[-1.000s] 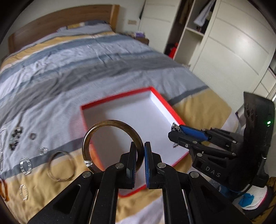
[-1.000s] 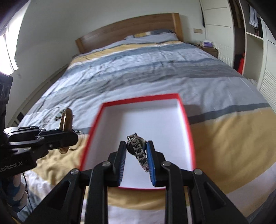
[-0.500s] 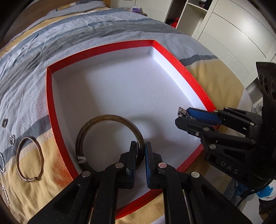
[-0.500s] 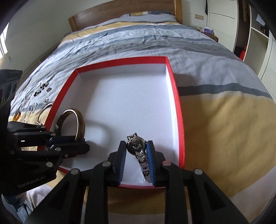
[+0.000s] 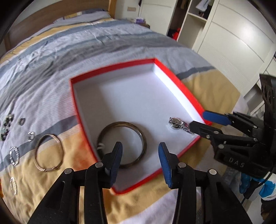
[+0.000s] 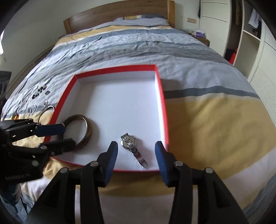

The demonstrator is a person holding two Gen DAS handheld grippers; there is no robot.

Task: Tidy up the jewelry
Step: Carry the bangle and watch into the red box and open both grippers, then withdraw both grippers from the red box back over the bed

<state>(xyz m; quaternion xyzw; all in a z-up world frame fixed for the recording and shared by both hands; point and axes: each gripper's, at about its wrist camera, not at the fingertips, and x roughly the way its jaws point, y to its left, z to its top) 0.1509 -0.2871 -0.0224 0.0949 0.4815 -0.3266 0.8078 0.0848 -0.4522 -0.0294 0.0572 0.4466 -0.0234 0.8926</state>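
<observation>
left gripper (image 5: 140,155) opening, bangle (image 5: 122,144) flat in red box (image 5: 179,82) | right gripper (image 6: 136,153) opening, watch (image 6: 132,148) released | lift straight up, avoid snagging.

Red box (image 5: 179,86): card-like, matt white inside. Dark bangle (image 5: 143,139): smooth, dull sheen. Watch (image 6: 132,148), lower centre: polished metal links. Bedcover (image 6: 207,120): striped cloth, creased. Headboard (image 6: 120,15), top: wood. Gripper pads (image 6: 110,160): ribbed blue rubber-like.

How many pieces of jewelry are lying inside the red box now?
2. A dark bangle lies in the near left corner of the red box, and a silver watch lies near its front right edge.
</observation>
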